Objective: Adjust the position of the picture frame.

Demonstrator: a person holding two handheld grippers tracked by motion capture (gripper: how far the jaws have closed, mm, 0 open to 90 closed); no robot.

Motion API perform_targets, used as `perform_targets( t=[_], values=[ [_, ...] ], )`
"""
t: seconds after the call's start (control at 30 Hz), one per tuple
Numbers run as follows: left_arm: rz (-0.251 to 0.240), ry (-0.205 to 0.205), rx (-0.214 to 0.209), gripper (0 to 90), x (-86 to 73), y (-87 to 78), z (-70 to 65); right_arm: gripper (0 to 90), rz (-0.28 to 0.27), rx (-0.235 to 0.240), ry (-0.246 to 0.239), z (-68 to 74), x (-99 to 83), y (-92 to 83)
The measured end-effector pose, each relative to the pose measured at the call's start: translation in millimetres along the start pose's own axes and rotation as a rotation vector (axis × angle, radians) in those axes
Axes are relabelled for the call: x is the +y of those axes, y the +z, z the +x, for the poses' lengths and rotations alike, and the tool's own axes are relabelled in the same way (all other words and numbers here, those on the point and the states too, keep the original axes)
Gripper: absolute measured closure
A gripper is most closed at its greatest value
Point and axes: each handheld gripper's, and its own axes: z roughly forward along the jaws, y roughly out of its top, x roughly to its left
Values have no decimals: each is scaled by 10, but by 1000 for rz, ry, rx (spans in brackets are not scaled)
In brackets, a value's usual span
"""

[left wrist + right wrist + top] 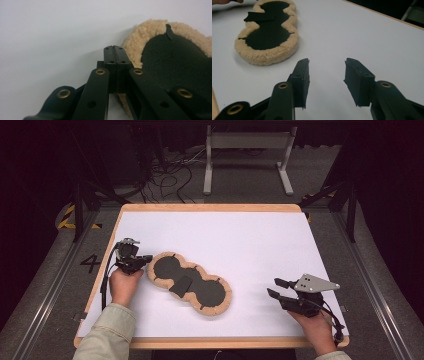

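Fleece pad [190, 283] (mid-table) between tools.

looks like a lab, white-topped table [260, 240] on metal rails [47, 285], loose cables [170, 175], taped floor number [91, 263]

L: I am holding my left hand-held gripper [142, 261] in my left hand [125, 285], jaws pressed fully together, pointing right | R: I am holding my right hand-held gripper [276, 287] in my right hand [315, 330], jaws spread apart, pointing left
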Motion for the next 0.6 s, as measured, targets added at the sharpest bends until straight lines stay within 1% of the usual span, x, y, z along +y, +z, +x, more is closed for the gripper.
perform_targets(
  t=[0.07,0.1,0.2,0.27,0.3,0.37,0.4,0.57,0.6],
  values=[
    [-1,-14,-17,900,-9,4,15,549,-1,1,-4,0,5,-5],
    [-2,-6,-20,900,-14,6,19,549,-2,2,-2,-4,5,-7],
    [2,-8,-18,900,-22,6,5,548,-5,3,4,-13,5,-10],
    [11,2,-22,900,-23,2,-18,547,-10,8,13,-20,10,-13],
    [14,0,-28,900,-25,3,-27,547,-10,6,11,-19,14,-16],
    [24,7,-55,900,-29,10,-59,547,-12,6,6,-15,18,-15],
    [25,11,-63,900,-33,19,-87,546,-12,8,8,-10,21,-15],
    [60,63,-121,900,-33,79,-307,546,-13,15,1,4,35,-12],
    [67,65,-134,900,-33,93,-355,547,-13,18,3,12,38,-13]
  ],
)
